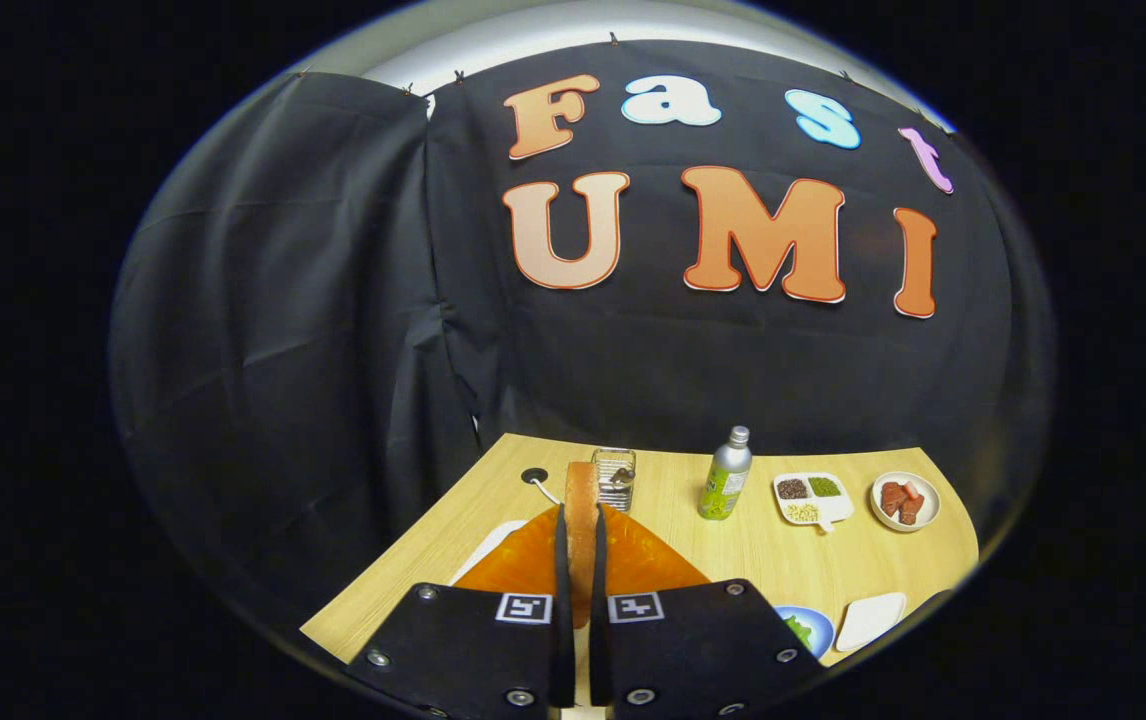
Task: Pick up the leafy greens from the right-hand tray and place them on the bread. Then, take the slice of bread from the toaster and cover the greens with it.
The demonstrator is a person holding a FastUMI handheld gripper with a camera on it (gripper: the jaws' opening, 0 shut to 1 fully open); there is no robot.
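Bread slice stands edge-on, pinched between the nearly closed claw.

Table evenly lit, fisheye edges warped, perhaps slightly soft.

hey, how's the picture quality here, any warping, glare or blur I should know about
Gripper view: strong fisheye bending, the table edge curves; lighting even, no harsh glare; far dishes small but fairly sharp; the gripper, jaws pressed on the bread slice, looms large and slightly soft.
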